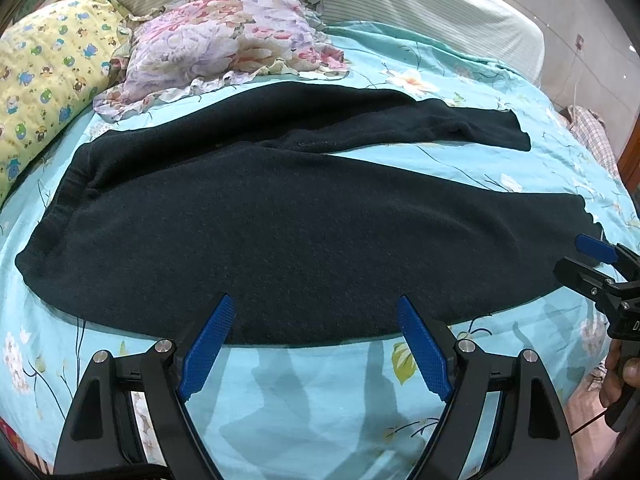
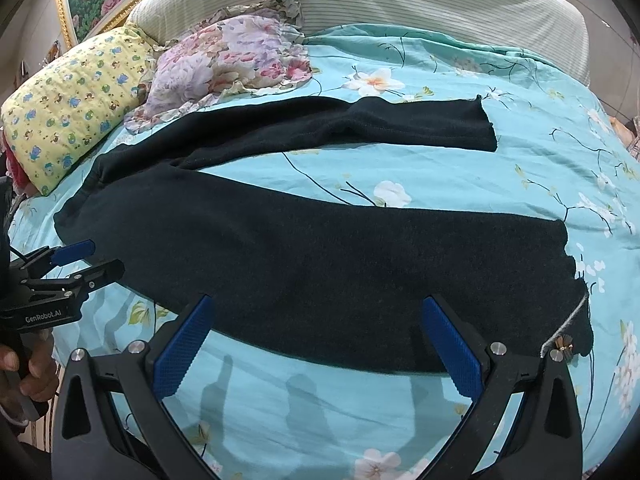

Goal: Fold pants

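Dark pants (image 1: 280, 220) lie flat on a turquoise floral bedsheet (image 1: 320, 392), waistband at the left, two legs spread apart toward the right. They also show in the right wrist view (image 2: 320, 264). My left gripper (image 1: 316, 312) is open and empty, its blue fingertips over the near edge of the near leg. My right gripper (image 2: 316, 312) is open and empty, over the near edge of the near leg close to its cuff (image 2: 576, 280). Each gripper shows in the other's view: the right one (image 1: 588, 260), the left one (image 2: 92, 258).
A yellow cartoon pillow (image 1: 44, 92) and a floral pillow (image 1: 216, 36) lie at the back left. A striped white headboard (image 1: 400, 0) runs behind the bed. The bedsheet (image 2: 320, 408) stretches in front of the pants. A hand (image 2: 32, 368) holds the left gripper's handle.
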A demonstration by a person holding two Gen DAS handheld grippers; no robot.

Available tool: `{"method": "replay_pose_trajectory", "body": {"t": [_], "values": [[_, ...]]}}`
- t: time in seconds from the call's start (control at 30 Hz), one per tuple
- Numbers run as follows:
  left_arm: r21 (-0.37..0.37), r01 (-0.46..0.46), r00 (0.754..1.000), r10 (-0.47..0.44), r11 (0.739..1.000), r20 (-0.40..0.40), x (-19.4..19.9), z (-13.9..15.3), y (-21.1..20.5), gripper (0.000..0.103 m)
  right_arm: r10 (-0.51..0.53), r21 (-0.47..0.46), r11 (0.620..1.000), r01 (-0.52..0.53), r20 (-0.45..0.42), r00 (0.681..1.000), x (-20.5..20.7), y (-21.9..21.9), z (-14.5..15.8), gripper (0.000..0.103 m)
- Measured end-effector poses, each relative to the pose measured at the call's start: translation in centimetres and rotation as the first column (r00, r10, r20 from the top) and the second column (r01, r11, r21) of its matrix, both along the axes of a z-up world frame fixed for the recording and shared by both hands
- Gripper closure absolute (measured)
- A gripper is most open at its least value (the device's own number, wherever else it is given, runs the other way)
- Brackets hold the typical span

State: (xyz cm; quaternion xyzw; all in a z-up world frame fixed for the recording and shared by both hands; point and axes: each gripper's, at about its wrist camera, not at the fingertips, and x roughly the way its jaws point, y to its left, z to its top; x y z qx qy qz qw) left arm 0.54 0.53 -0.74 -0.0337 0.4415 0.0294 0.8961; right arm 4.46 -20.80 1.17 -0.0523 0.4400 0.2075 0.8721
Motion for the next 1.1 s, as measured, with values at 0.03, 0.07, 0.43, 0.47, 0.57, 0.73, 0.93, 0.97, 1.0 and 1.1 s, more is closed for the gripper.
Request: {"method": "replay_pose_trajectory", "body": {"t": [0.03,0.07,0.43,0.47,0.57,0.73,0.93,0.97,1.0,1.1], "values": [[-0.001,0.0,1.0,0.0,1.0,0.0,0.0,-0.05,0.01,0.019,0.0,-0.001,1.0,0.0,-0.002,1.0,0.09,0.06,0.09,0.0],[-0.001,-0.001,1.0,0.001,1.0,-0.001,0.03,-0.07,0.01,0.019,-0.001,-0.003,1.0,0.001,-0.002,1.0,0.03,0.1,0.05,0.0],[-0.006,-0.001,1.0,0.001,1.0,-0.004,-0.02,-0.34,0.05,0.019,-0.004,-0.004,1.0,0.004,-0.003,1.0,-0.11,0.33,-0.05,0.0],[-0.006,0.001,1.0,-0.001,1.0,-0.004,0.0,-0.36,0.02,0.019,-0.004,-0.005,1.0,0.004,-0.004,1.0,-0.06,0.32,-0.02,0.0],[-0.005,0.003,1.0,-0.003,1.0,-0.004,-0.01,-0.38,0.1,0.019,-0.004,-0.006,1.0,0.004,-0.006,1.0,-0.05,0.4,-0.13,0.0],[-0.005,0.003,1.0,-0.004,1.0,-0.003,-0.05,-0.43,0.03,0.019,-0.004,-0.007,1.0,0.004,-0.007,1.0,-0.07,0.51,-0.14,0.0],[-0.016,-0.001,1.0,0.001,1.0,0.001,-0.08,-0.34,0.15,0.019,-0.005,-0.003,1.0,0.005,-0.006,1.0,-0.1,0.5,-0.14,0.0],[-0.018,0.0,1.0,0.0,1.0,0.002,-0.03,-0.33,0.11,0.019,-0.006,-0.003,1.0,0.006,-0.007,1.0,-0.11,0.48,-0.13,0.0],[-0.017,0.001,1.0,-0.001,1.0,0.002,-0.05,-0.31,0.14,0.019,-0.006,-0.003,1.0,0.006,-0.007,1.0,-0.11,0.47,-0.1,0.0],[-0.018,0.006,1.0,-0.006,1.0,0.003,0.02,-0.2,0.16,0.019,-0.008,-0.001,1.0,0.007,-0.008,1.0,-0.1,0.41,-0.06,0.0]]}}
